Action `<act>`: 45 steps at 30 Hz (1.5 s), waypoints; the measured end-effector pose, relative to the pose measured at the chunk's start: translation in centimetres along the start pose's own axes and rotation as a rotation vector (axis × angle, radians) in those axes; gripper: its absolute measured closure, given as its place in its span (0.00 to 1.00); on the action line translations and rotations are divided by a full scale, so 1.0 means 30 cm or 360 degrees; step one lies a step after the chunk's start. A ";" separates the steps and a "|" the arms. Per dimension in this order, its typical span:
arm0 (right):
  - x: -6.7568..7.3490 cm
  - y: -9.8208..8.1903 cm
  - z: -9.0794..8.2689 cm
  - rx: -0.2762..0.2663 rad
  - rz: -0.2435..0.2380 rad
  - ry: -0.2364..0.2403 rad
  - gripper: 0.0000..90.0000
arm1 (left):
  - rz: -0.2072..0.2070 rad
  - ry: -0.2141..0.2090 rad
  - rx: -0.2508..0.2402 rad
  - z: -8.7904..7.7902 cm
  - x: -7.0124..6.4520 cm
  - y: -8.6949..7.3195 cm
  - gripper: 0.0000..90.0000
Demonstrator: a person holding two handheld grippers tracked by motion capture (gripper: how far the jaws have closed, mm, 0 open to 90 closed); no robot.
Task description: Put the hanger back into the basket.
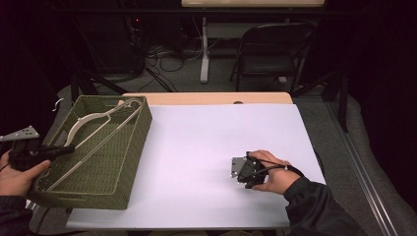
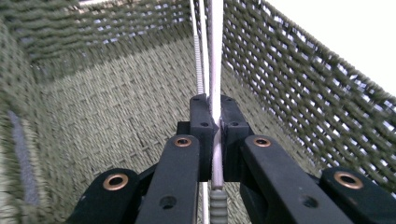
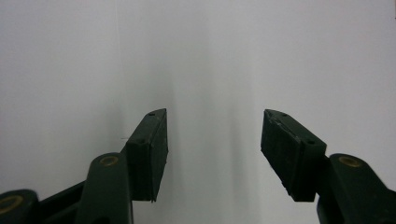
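Basket (image 1: 129, 162), 9 o'clock on table: olive woven fibre, coarse, matt. Hanger (image 1: 101, 123) inside it: pale smooth plastic, slight sheen; ribbed grey sleeve on the bar. Table sheet (image 1: 211, 142): white, matt, smooth like paper. Bare edge (image 1: 206, 98) at 12 o'clock: light wood. Left gripper (image 2: 215, 119) arms: matt black plastic, brass-coloured rivets.

Left gripper (image 1: 69, 148) fingers (image 2: 201, 122) pinched tight at the table's left; right gripper (image 1: 239, 168) fingers (image 3: 148, 151) spread wide, low

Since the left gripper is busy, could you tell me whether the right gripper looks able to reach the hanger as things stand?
Probably yes: the right gripper rests open on the white table, and bare tabletop lies between it and the basket where the left gripper holds the hanger.
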State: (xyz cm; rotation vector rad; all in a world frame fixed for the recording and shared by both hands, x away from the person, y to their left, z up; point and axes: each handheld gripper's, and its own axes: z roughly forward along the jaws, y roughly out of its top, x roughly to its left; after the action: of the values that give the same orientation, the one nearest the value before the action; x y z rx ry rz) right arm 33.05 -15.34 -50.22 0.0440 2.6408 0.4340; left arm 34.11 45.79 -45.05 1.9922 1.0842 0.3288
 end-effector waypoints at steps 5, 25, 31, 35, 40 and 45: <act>0.001 -0.003 0.001 0.0006 0.0012 0.0001 0.46 | 0.0005 0.0011 0.0027 0.025 0.000 -0.006 0.97; 0.007 -0.010 0.005 0.0005 0.0014 0.0002 0.46 | 0.0038 0.0080 0.0213 0.088 0.004 -0.023 0.96; 0.006 -0.009 0.003 -0.0002 0.0004 0.0001 0.46 | 0.0008 0.0163 0.0114 0.065 0.007 -0.020 0.85; 0.007 -0.010 0.001 -0.0006 0.0015 -0.0001 0.46 | 0.0006 0.0246 0.0084 0.046 0.008 -0.022 0.74; 0.009 -0.007 0.002 -0.0002 0.0017 0.0001 0.46 | 0.0013 0.0349 -0.0014 0.009 0.008 -0.014 0.61; 0.009 -0.005 0.000 -0.0007 0.0022 -0.0004 0.46 | -0.0008 0.0398 -0.0056 -0.016 -0.004 0.003 0.53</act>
State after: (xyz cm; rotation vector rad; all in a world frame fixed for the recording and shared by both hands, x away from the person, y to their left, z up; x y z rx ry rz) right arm 32.81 -15.46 -50.41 0.0614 2.6386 0.4441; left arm 33.81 45.93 -44.66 1.9533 1.2282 0.6030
